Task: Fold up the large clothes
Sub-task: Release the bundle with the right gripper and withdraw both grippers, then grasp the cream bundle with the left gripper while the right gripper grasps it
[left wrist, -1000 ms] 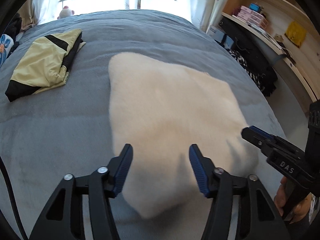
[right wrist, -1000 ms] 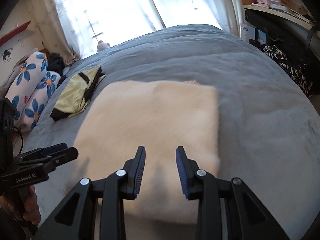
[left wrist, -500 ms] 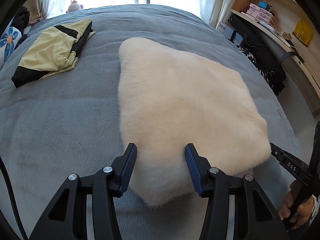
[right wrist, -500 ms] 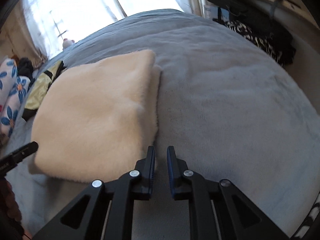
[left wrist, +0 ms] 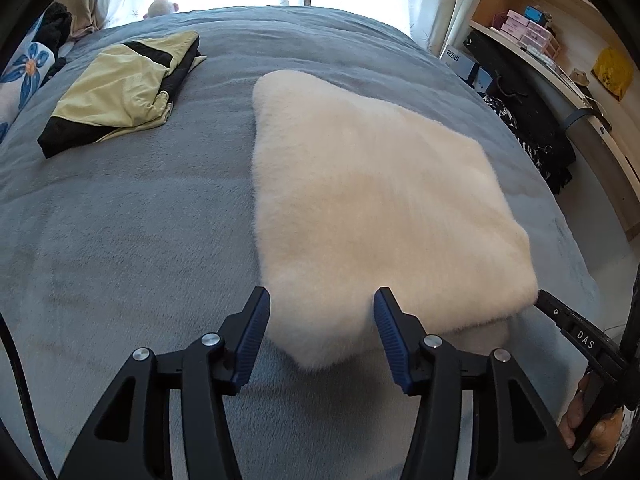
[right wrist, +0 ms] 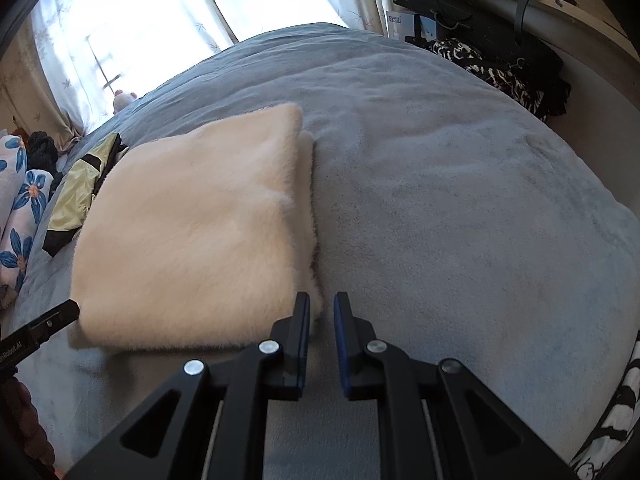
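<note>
Cream fleece, folded into a thick, roughly square pad, the garment (left wrist: 360,208) lies flat on the grey-blue bed (left wrist: 120,240), toward the near edge of it and well apart from a second folded piece, a yellow and black garment (left wrist: 120,92), which sits farther up the bed near the flowered pillows (right wrist: 20,208). At the side toward the right tongs the fold shows two layers, the lower one peeping out a little beyond the upper. The left tongs (left wrist: 320,332) hang over the near corner of the cream garment, their blue-padded jaws about half apart and opening at this moment; the corner lies between and below them, but the pads do not press on it. The right tongs (right wrist: 322,320) point down just beside the garment's opposite near corner, jaws drawn almost together with only a narrow gap, and nothing is caught between them; their left jaw stands right against the fluffy edge. A hand (left wrist: 592,432) grips the handle of the right tongs at the bed's edge. Beyond the bed are pale curtains (right wrist: 160,20) and wooden shelves (left wrist: 560,40).
</note>
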Demonstrator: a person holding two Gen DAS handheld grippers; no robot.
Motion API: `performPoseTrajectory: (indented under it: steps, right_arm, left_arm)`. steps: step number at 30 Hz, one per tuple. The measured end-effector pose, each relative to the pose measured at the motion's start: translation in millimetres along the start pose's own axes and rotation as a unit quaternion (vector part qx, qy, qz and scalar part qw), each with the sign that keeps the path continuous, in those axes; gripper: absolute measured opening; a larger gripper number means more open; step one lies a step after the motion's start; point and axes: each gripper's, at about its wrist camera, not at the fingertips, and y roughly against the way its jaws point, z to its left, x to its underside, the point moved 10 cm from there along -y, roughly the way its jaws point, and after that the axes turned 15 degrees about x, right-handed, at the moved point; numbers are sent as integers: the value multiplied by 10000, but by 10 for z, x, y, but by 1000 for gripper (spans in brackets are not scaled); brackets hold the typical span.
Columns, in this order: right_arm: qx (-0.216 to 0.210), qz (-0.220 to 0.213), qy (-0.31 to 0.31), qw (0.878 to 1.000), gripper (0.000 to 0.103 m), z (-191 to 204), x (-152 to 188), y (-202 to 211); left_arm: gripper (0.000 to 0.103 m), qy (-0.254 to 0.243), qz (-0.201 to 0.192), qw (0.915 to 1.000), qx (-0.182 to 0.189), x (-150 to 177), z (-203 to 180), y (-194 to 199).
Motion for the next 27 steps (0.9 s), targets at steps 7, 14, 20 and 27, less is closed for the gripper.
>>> performPoseTrajectory:
  steps: [7,14,20,27]
  right_arm:
    - [-260,273,-129,9992,12,49,235,102]
    - [-537,134,-41,9985,18,172,222,335]
    - [-806,-87,-85,9967,54,244,61,491]
    - [-781,-186,186,9966,64,316,-188,418]
  left_arm:
    - [53,-6,51,10000,5,133,20,143]
    - [61,-254,-62,9996,-132,203,-15,375]
    - [65,-394,-217,9986,-291,126,31,548]
    - [70,-213,-235,9995,1,-125,89,464]
